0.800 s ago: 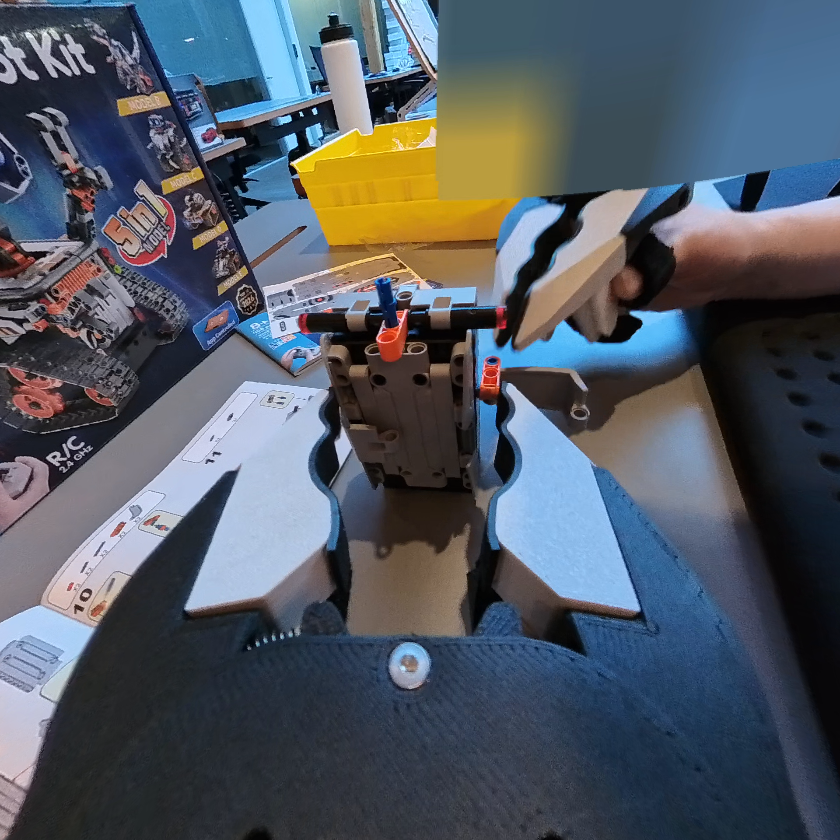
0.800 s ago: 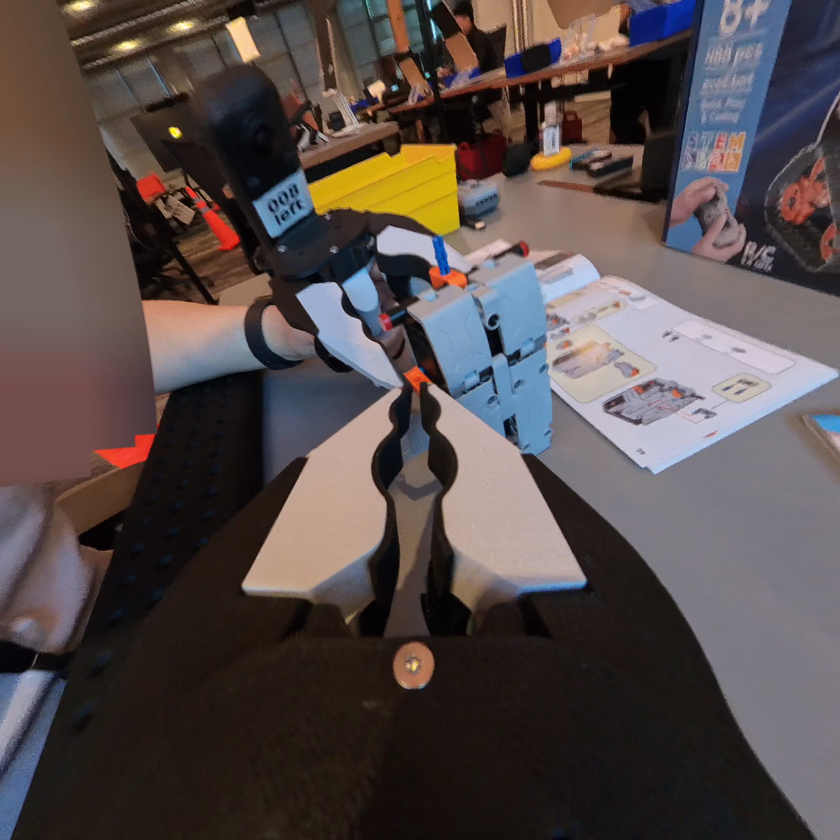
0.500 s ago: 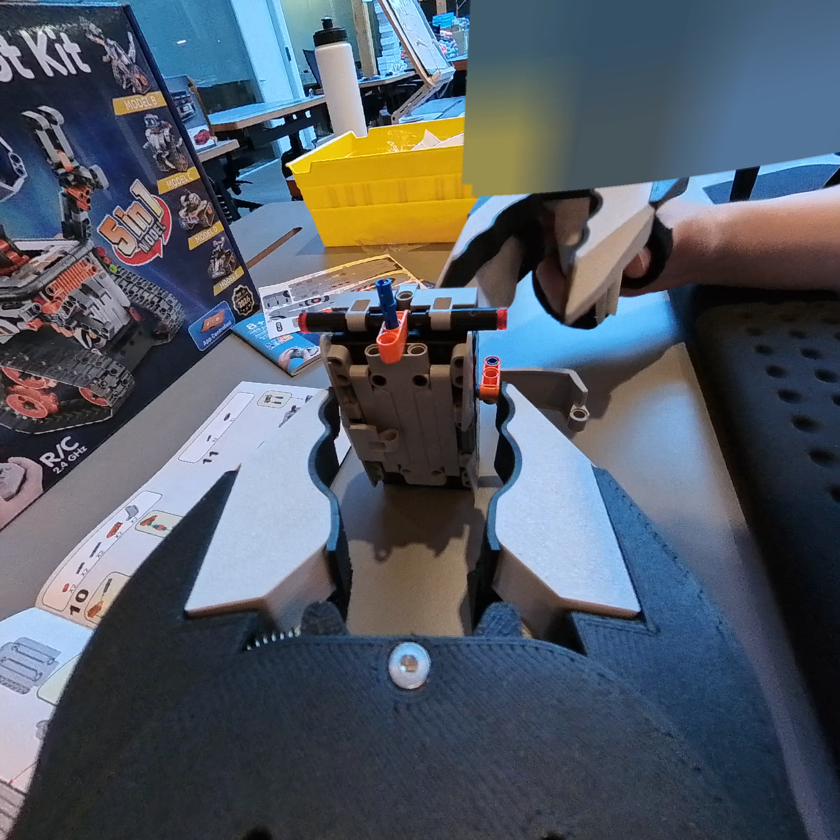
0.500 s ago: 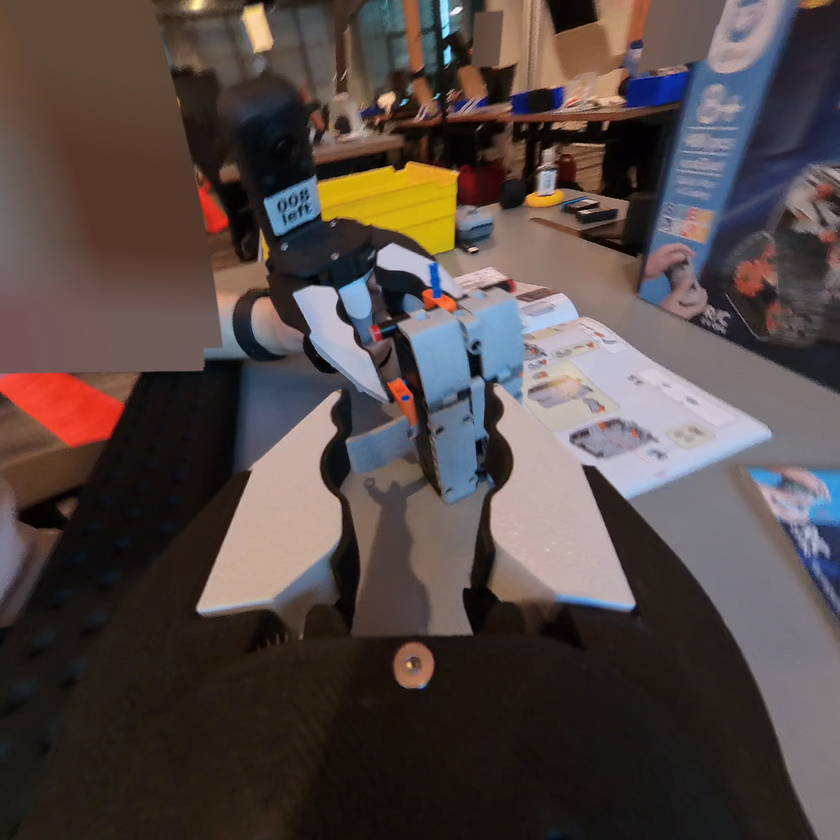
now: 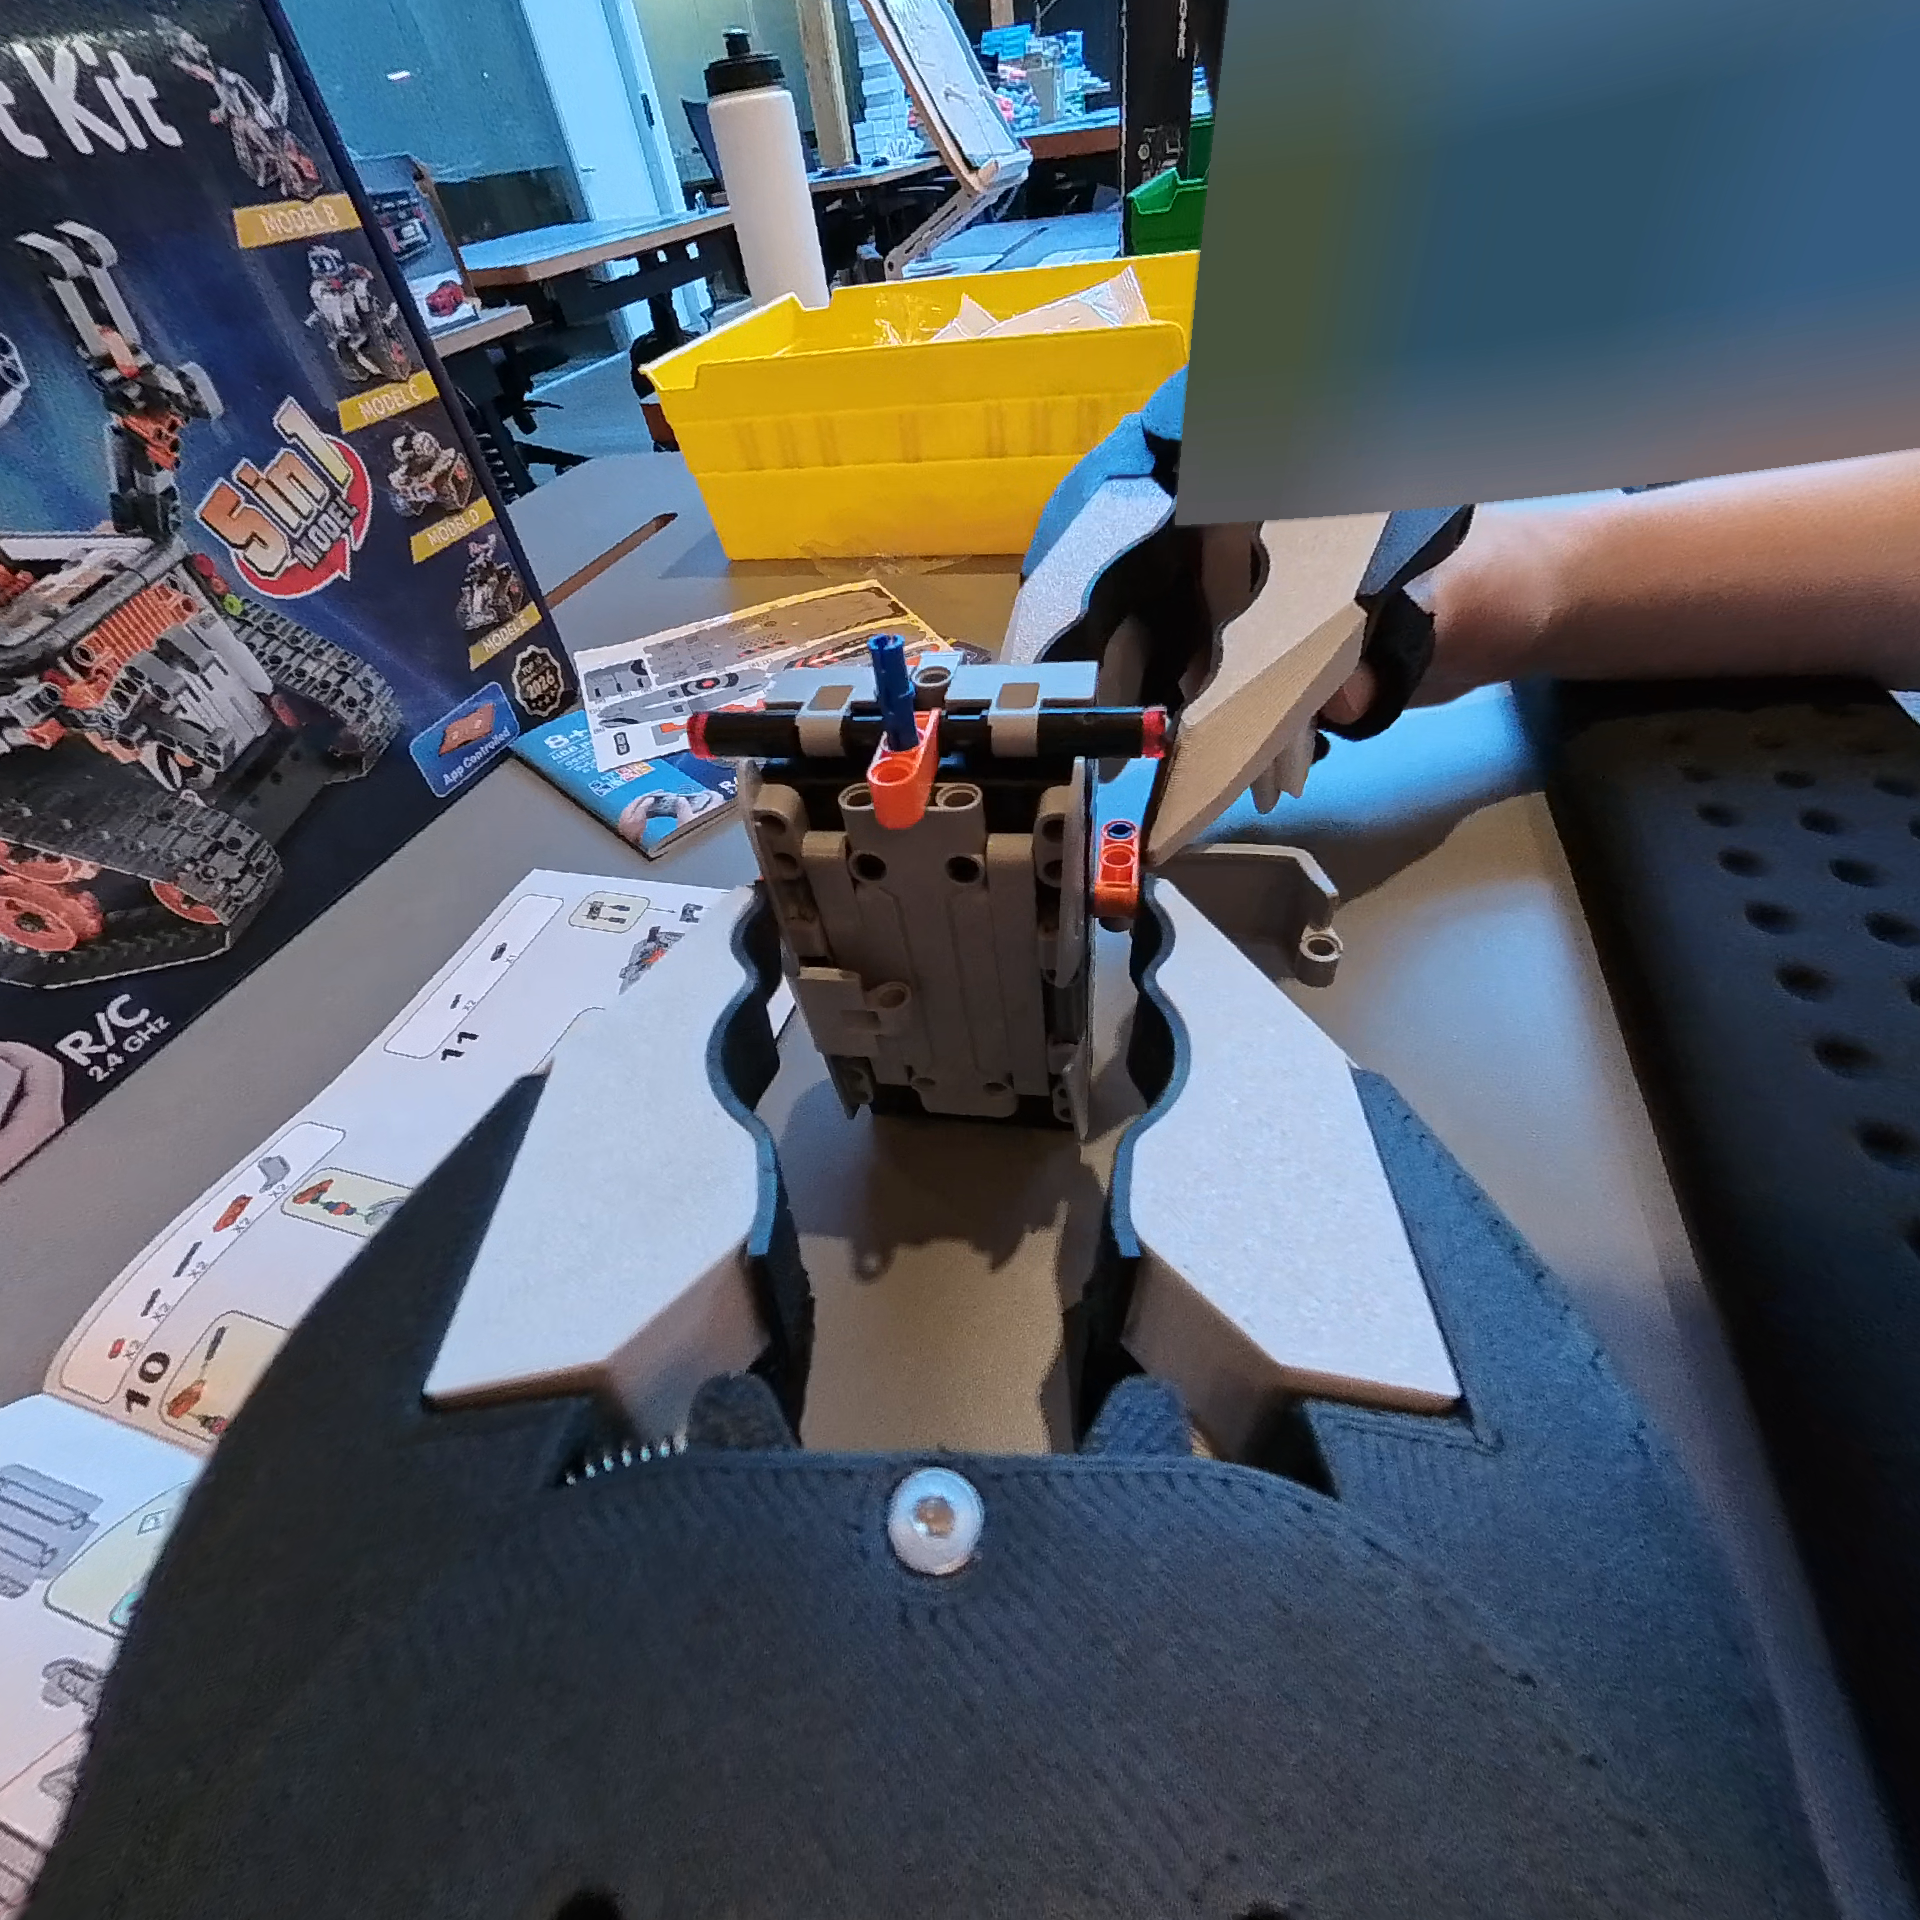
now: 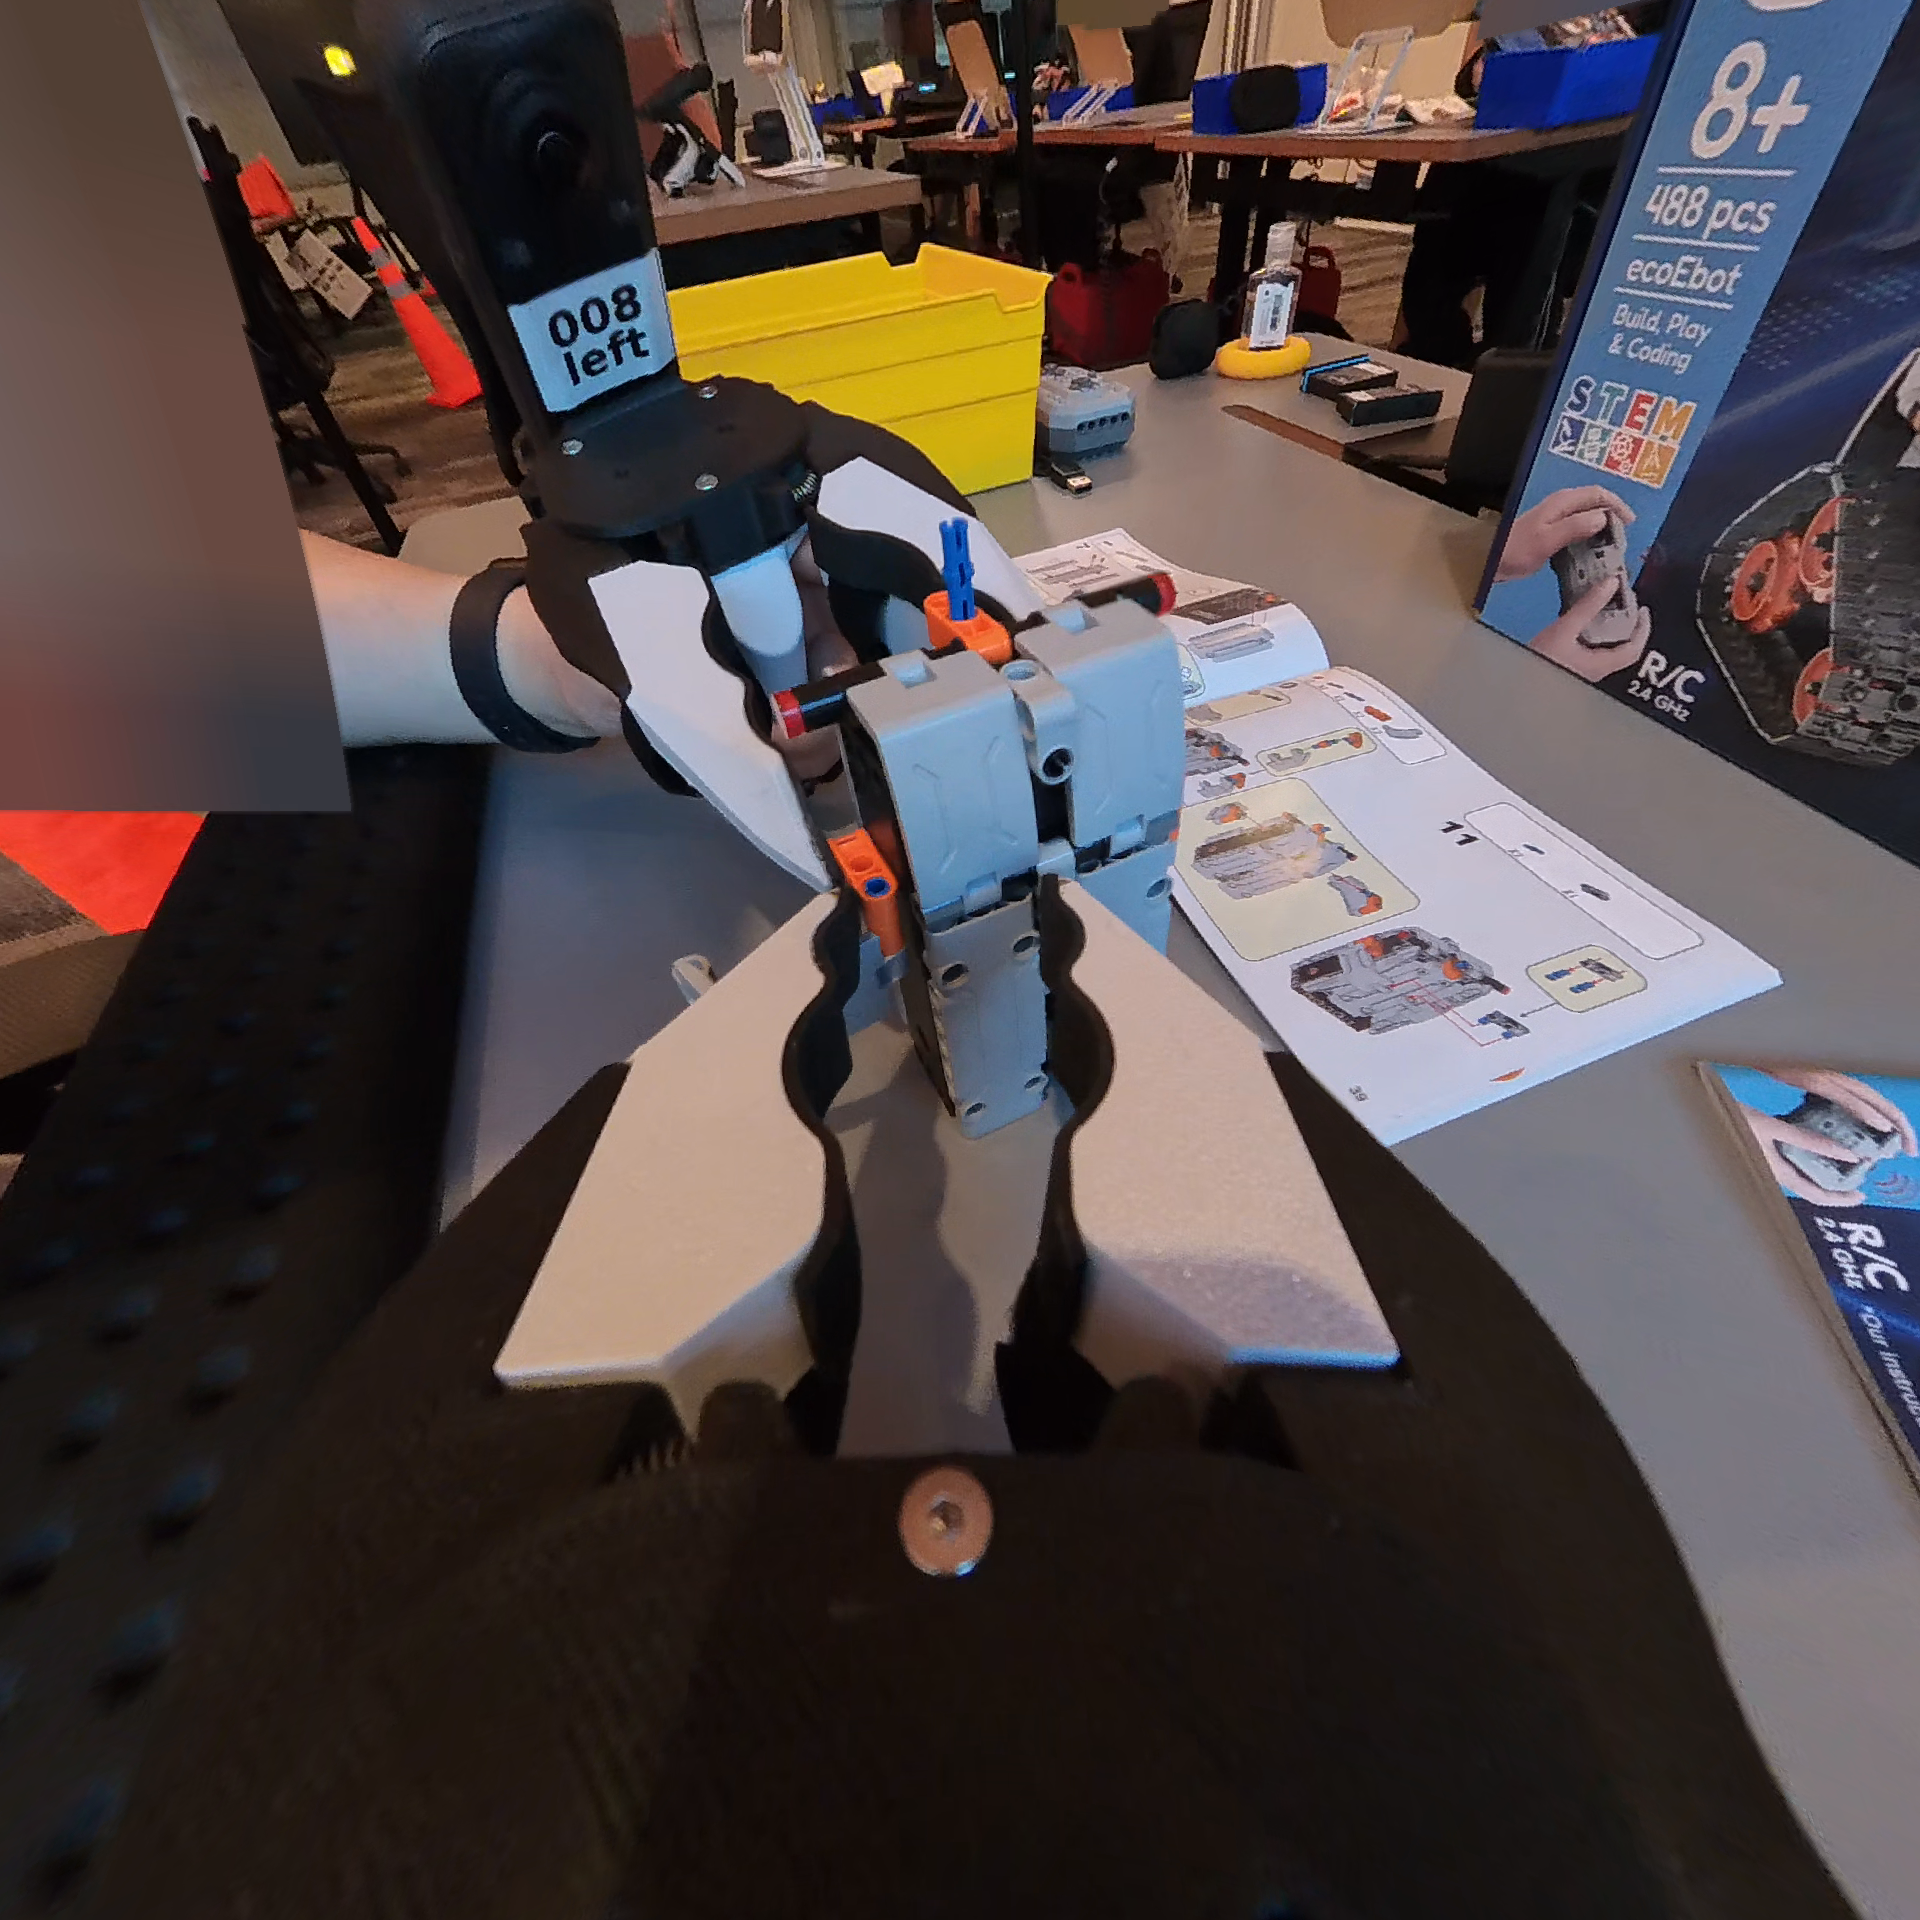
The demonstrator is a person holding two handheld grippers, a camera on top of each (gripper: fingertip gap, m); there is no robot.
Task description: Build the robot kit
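A grey brick assembly point(image 5: 935, 935) stands upright on the grey table. It carries a black axle point(image 5: 925, 732) with red ends, a blue pin point(image 5: 888, 675) and an orange connector point(image 5: 904, 774) on top. My left gripper point(image 5: 943, 909) is shut on its two wide sides. My right gripper point(image 6: 940, 899) comes from the side and is closed on the assembly's narrow edge point(image 6: 977, 997), with the side orange connector point(image 6: 868, 883) between its jaws. One right finger point(image 5: 1226, 748) touches that connector point(image 5: 1117, 868) in the left wrist view. A left finger point(image 6: 707, 727) shows in the right wrist view.
An open instruction booklet point(image 5: 416, 1091) lies left of the assembly. A tall kit box point(image 5: 208, 623) stands behind it. A yellow bin point(image 5: 914, 416) is at the back, a loose grey piece point(image 5: 1268, 894) and a black perforated mat point(image 5: 1766, 987) to the right.
My right gripper was shut by the side orange connector, then opened wide, moved in and narrowed onto the assembly's edge. My left gripper and the assembly have not moved.
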